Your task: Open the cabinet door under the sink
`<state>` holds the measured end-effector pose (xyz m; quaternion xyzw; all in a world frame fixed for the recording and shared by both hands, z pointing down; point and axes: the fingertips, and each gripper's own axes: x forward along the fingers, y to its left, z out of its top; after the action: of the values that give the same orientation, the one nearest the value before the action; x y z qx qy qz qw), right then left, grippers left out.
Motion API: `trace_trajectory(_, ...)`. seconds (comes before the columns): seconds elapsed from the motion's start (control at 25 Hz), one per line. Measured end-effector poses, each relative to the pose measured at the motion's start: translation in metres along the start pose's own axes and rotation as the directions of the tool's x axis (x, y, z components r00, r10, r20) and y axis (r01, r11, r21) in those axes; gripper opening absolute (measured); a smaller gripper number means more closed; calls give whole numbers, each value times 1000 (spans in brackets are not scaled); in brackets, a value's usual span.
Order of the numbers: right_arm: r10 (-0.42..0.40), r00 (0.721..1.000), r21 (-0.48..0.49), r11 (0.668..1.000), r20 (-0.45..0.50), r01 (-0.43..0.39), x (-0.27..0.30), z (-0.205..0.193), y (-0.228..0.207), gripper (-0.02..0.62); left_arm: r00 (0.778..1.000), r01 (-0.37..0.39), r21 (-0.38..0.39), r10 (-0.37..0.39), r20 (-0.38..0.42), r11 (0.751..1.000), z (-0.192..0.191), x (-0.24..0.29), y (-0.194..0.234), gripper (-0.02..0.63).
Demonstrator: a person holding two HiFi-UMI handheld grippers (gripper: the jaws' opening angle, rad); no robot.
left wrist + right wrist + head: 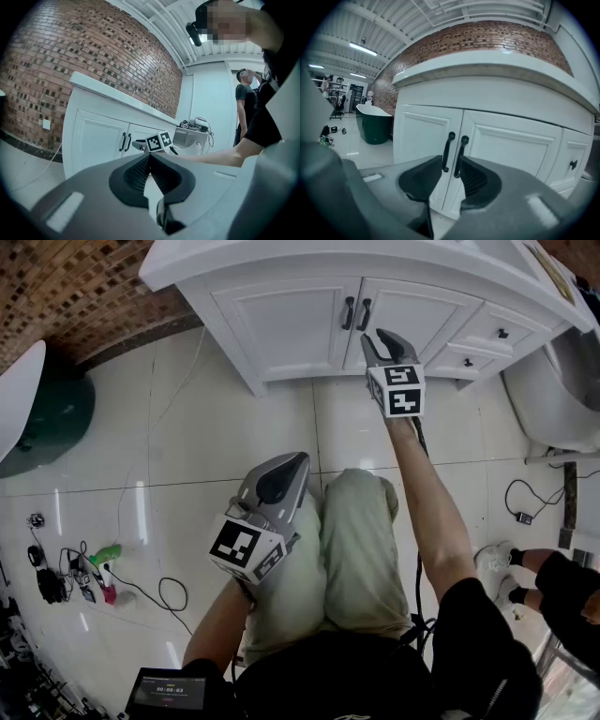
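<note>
The white cabinet (281, 320) under the counter has two shut doors with black handles (356, 313) side by side at the middle. My right gripper (377, 341) is held out close in front of those handles, open, with nothing between its jaws. In the right gripper view both handles (453, 153) show through the gap of the right gripper (450, 161), still a short way off. My left gripper (281, 479) hangs back over my knee, shut and empty. The left gripper view looks past the left gripper (149, 155) at the cabinet (93, 140) and the right gripper's marker cube (159, 140).
Small drawers (497, 334) sit right of the doors. A dark green bathtub (56, 409) stands at the left, a white fixture (553, 399) at the right. Cables and small tools (75, 573) lie on the tiled floor. Another person (562, 587) is at lower right.
</note>
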<state>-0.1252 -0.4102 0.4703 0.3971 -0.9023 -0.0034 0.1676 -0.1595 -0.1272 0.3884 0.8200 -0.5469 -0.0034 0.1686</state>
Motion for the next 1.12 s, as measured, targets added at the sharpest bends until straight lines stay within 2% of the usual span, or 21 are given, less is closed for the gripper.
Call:
trace_trajectory(0.28, -76, 995, -14, 997, -63, 75, 53, -13, -30, 100, 999, -36, -43, 37, 18, 998, 8, -6, 36, 17)
trace_trajectory(0.44, -85, 994, -33, 996, -62, 83, 58, -11, -25, 60, 999, -51, -26, 51, 8, 998, 8, -3, 41, 16)
trace_trajectory(0.6, -80, 995, 8, 997, -57, 81, 48, -15, -24, 44, 999, -50, -20, 50, 7, 999, 9, -4, 40, 16)
trace_trajectory(0.92, -21, 998, 3, 1000, -56, 22, -4, -31, -12, 41, 999, -44, 17, 44, -4, 999, 3, 5, 32, 15)
trace_trajectory(1.12, 55, 997, -30, 998, -50, -57, -47, -44, -7, 41, 999, -33, 23, 33, -4, 999, 2, 20, 28, 17)
